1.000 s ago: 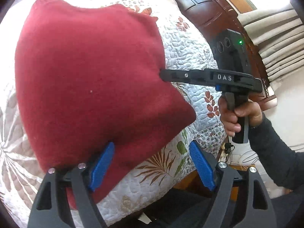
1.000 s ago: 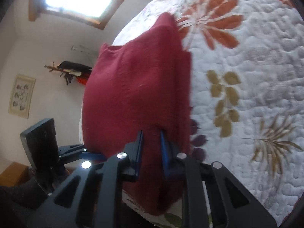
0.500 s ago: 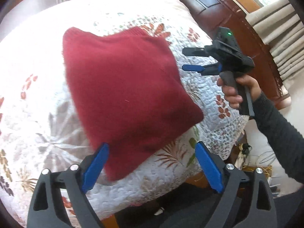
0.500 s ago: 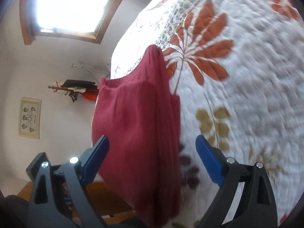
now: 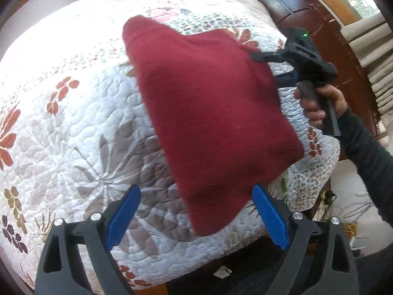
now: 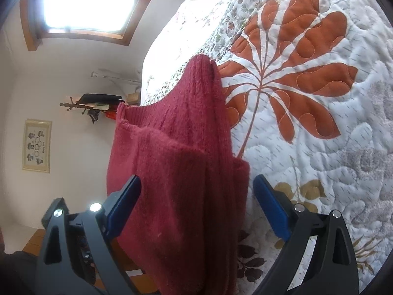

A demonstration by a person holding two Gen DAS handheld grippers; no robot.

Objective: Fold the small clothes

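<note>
A dark red knitted garment [image 5: 216, 113] lies folded into a rough rectangle on the quilted bed [image 5: 73, 127], near its front right corner. My left gripper [image 5: 196, 215] is open just short of the garment's near corner, holding nothing. At the garment's far right edge a hand holds my right gripper [image 5: 267, 67] open, its upper finger at the fabric's edge. In the right wrist view the stacked red garment [image 6: 176, 172] fills the gap of the open right gripper [image 6: 196, 206]; neither blue pad presses on it.
The white quilt with orange and brown leaf prints [image 6: 294, 61] covers the bed. A dark wooden headboard [image 5: 302, 7] and curtains [image 5: 368, 39] stand to the right. Cables lie on the floor [image 5: 351, 209] beyond the bed corner. A window [image 6: 86, 2], coat rack [image 6: 93, 105] and framed picture [image 6: 36, 145] are on the wall.
The right gripper, shut on the garment's edge a second ago, has opened and let it go. The left gripper has drawn back, so the whole folded garment shows on the quilt.
</note>
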